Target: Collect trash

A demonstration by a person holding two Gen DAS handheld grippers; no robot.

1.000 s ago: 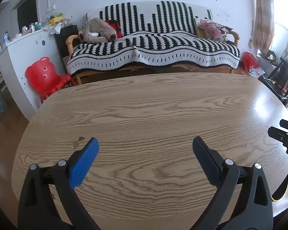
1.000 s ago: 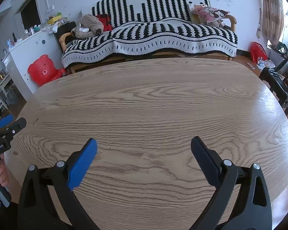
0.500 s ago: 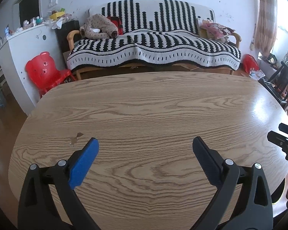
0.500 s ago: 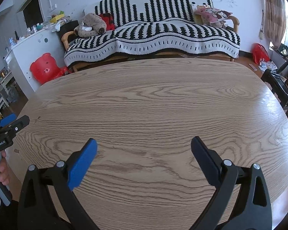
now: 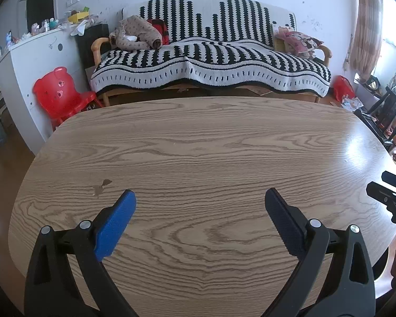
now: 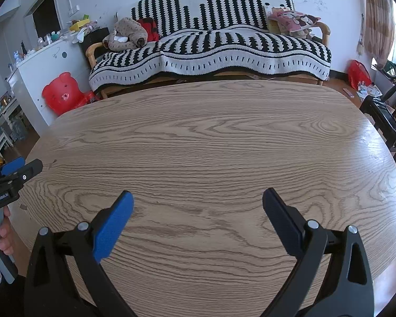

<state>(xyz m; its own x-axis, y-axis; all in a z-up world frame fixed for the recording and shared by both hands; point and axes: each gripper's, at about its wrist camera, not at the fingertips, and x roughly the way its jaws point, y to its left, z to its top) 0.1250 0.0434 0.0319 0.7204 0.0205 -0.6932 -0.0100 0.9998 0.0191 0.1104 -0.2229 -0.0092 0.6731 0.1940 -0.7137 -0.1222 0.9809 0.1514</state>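
Note:
My left gripper is open and empty, held over the near part of the oval wooden table. My right gripper is also open and empty, over the same table further right. Each gripper shows at the edge of the other's view: the right one at the far right, the left one at the far left. No trash shows on the table top. A small chipped mark sits on the wood ahead of the left gripper's left finger.
A sofa with a black-and-white striped cover stands behind the table. A red bear-shaped child's chair and a white cabinet are at the left. A black chair and a red bag are at the right.
Both grippers have drifted slightly and stayed open; the left wrist view has shifted a little so the room sits further right. Nothing was picked up or let go.

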